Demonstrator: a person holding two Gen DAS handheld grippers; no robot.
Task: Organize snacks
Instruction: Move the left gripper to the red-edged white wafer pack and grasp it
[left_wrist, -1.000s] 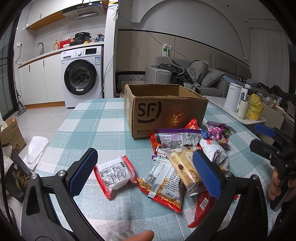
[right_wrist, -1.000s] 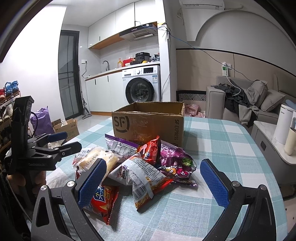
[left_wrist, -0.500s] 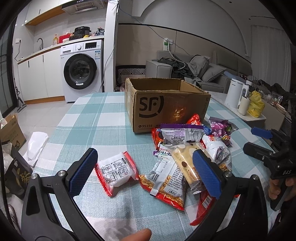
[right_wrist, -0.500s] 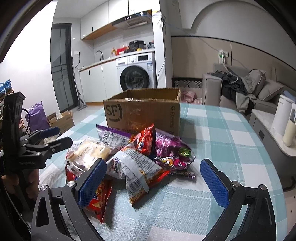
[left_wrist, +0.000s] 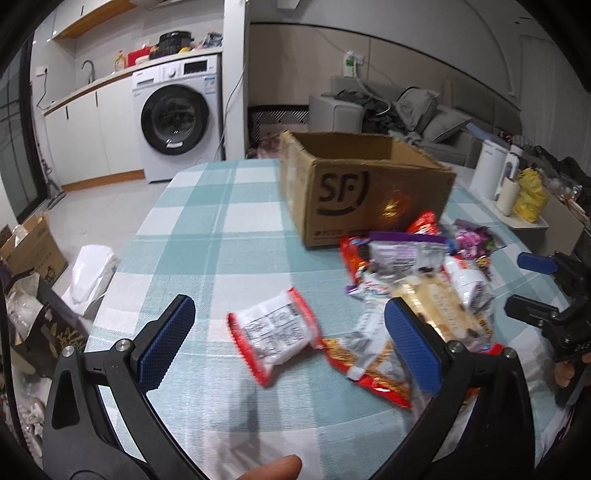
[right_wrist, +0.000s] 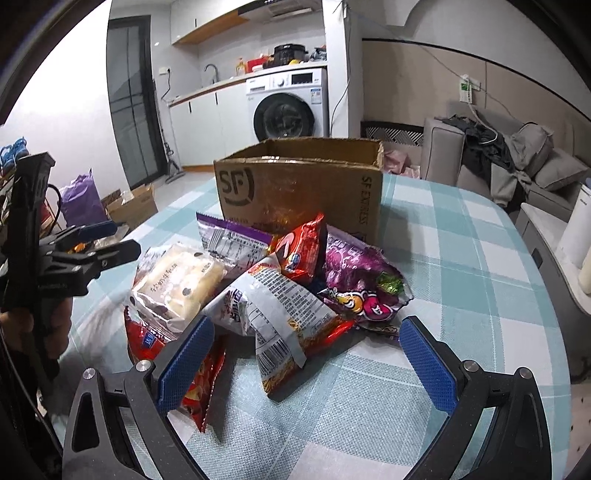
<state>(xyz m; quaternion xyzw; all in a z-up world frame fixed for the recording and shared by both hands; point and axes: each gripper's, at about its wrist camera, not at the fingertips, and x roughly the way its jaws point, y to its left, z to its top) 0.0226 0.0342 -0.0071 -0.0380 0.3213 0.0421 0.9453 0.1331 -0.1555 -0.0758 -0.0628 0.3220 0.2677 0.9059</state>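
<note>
**Both hand-held grippers open over the snack pile; left view shifted right and lower**

Left hand-held gripper (left_wrist: 290, 345): jaws spread wide, nothing between the pads. Compared with 0.5 s ago, the scene in its view has slid rightward and the frame is motion-blurred, so this gripper has been moving; the white packet with red edges (left_wrist: 275, 332) now lies between its fingers, slightly nearer the right one, flat on the worktop (left_wrist: 221, 236) and apart from the main pile.

Right hand-held gripper (right_wrist: 306, 354): jaws wide apart, holding nothing. Against the earlier frame, the pile appears larger and closer in its view, and the cardboard box (right_wrist: 299, 199) stands higher in frame.

Snack positions:
- Snack pile (right_wrist: 258, 280) on the checked worktop, just near of the box, touching its front face.
- Bread packet (right_wrist: 177, 280) at the left of the pile, lying over a red packet (right_wrist: 147, 343).
- Grey noodle packet (right_wrist: 280, 314) in the near middle, between the right gripper's fingers.
- Purple candy bag (right_wrist: 362, 280) at the right of the pile.
- Purple-edged packet (right_wrist: 232, 240) and red-orange packet (right_wrist: 299, 251) lean against the box front.

Box: open at the top, upright; inside not visible.

Washing machine (left_wrist: 177, 114) far left, beyond the worktop.
</note>
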